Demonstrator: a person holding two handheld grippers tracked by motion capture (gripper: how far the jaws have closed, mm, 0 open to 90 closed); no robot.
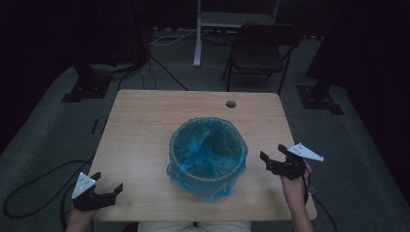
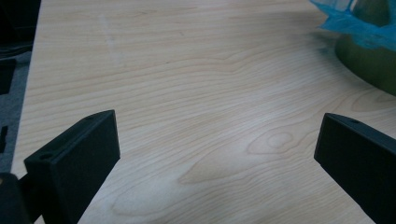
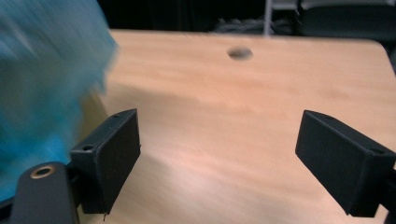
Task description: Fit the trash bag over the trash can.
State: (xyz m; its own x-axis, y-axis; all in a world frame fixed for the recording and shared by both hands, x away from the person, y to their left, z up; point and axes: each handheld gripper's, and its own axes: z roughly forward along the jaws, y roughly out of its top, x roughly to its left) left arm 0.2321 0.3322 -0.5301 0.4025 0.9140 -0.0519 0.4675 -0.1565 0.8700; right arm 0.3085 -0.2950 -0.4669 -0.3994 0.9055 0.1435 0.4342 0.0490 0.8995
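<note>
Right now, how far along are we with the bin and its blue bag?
Done: the blue bag already lines the bin, its edge folded over the rim. In hand: nothing; the left gripper and right gripper both hang open beside it, apart from it. Left: whatever handling follows hasn't begun.

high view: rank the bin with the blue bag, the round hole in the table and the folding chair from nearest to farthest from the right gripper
From the right gripper:
1. Bin with the blue bag, just to its left at table centre.
2. Round hole, near the table's far edge.
3. Folding chair, on the floor beyond the table.
</note>
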